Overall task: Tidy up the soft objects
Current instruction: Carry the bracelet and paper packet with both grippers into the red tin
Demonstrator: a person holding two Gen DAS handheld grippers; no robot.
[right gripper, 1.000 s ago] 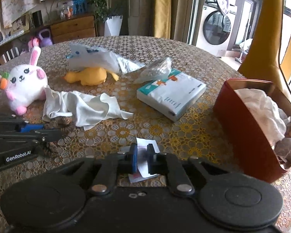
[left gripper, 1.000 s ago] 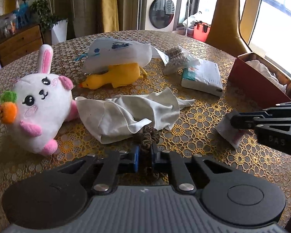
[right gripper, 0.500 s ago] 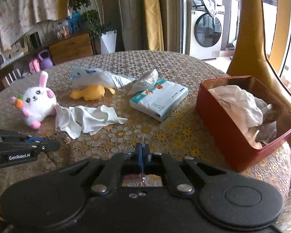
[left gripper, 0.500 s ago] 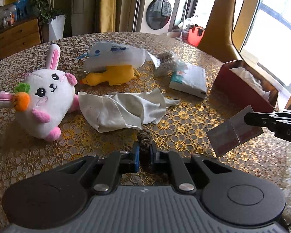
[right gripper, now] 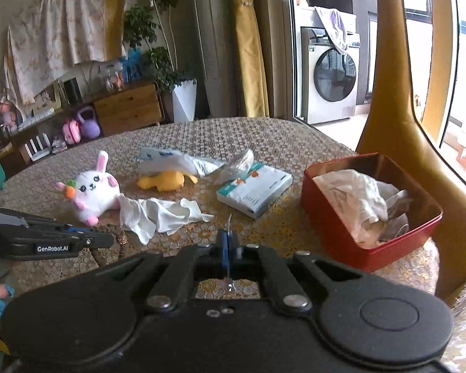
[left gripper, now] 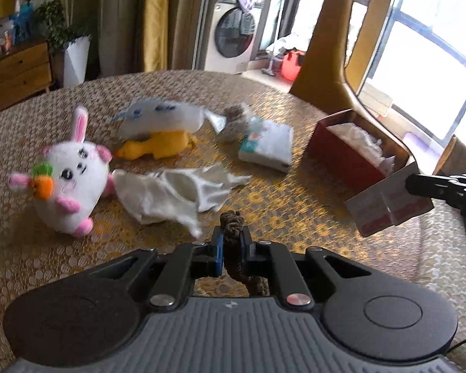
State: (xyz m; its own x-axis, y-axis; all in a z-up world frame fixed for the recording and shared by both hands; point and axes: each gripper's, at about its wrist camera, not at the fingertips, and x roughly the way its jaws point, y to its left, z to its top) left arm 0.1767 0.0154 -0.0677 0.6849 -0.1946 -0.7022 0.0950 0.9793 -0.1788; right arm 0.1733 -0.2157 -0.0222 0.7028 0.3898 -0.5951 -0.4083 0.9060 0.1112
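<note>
My left gripper (left gripper: 231,241) is shut on a brown scrunchie (left gripper: 231,219), which hangs off the table between the pads. In the right wrist view the same gripper (right gripper: 104,242) shows at the left with the scrunchie (right gripper: 121,239) dangling. My right gripper (right gripper: 229,244) is shut on a thin white and red packet (right gripper: 229,223), seen edge-on. In the left wrist view the packet (left gripper: 388,202) hangs in the air just before the red box (left gripper: 341,158). The red box (right gripper: 335,236) holds crumpled white cloth.
On the patterned round table lie a white bunny plush (left gripper: 71,180), a loose white cloth (left gripper: 177,192), a yellow duck toy (left gripper: 158,147) under a white plastic bag (left gripper: 161,118), and a tissue pack (left gripper: 267,147). A yellow chair back stands behind the box.
Both grippers rose from the table. The scrunchie came up with the left one. The right one closed on the packet and lifted it toward the red box.
</note>
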